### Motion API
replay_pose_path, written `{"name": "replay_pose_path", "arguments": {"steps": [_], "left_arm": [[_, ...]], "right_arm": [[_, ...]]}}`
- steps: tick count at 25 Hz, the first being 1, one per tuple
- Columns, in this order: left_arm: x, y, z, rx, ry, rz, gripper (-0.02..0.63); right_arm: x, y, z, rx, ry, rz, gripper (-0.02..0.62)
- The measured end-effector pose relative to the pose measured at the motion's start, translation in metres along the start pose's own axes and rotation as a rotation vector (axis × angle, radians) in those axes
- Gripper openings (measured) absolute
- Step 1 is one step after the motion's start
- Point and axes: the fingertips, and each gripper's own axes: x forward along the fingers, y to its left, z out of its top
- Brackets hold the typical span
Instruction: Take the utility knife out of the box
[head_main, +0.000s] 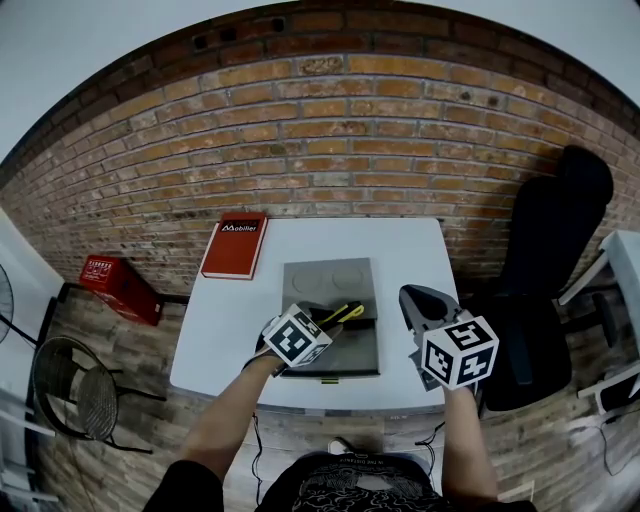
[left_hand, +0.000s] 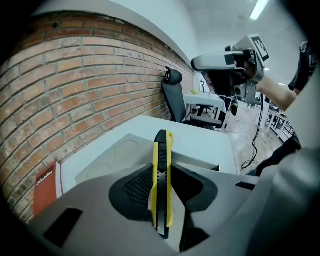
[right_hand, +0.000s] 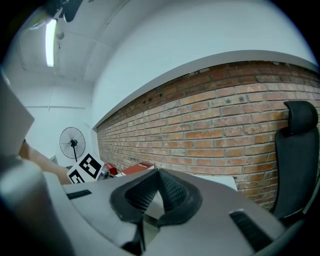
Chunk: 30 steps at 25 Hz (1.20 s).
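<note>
A yellow and black utility knife (left_hand: 161, 150) stands clamped between the pads of my left gripper (left_hand: 162, 175), its tip pointing away from the camera. In the head view the knife (head_main: 346, 313) is held by the left gripper (head_main: 335, 320) just above the open grey box (head_main: 328, 275) on the white table (head_main: 225, 330). The box's lid (left_hand: 117, 152) lies flat behind the knife. My right gripper (head_main: 420, 300) hovers over the table's right side, to the right of the box. Its pads meet at the tip (right_hand: 157, 172) with nothing between them.
A red book (head_main: 234, 245) lies at the table's back left corner. On the floor to the left sit a red crate (head_main: 118, 288) and a wire chair (head_main: 70, 385). A black office chair (head_main: 545, 270) stands to the right. A brick wall runs behind the table.
</note>
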Motion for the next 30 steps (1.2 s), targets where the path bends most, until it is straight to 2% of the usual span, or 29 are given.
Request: {"name": "replay_pose_path", "arguments": {"steps": [6,16,30], "left_arm": [[-0.012,0.008,0.023,0.001,-0.072,0.055,0.129],[-0.043,0.017,0.068,-0.052,-0.220,0.156,0.129],[-0.091,0.005,0.128,-0.186,-0.441,0.336,0.129]], "right_arm": [[-0.001,-0.002,0.002,-0.003,-0.010,-0.008,0.018],[-0.009,-0.006,0.013,-0.032,-0.019,-0.012,0.020],[-0.040,-0.024,0.028,-0.053,-0.040,0.014,0.018]]}}
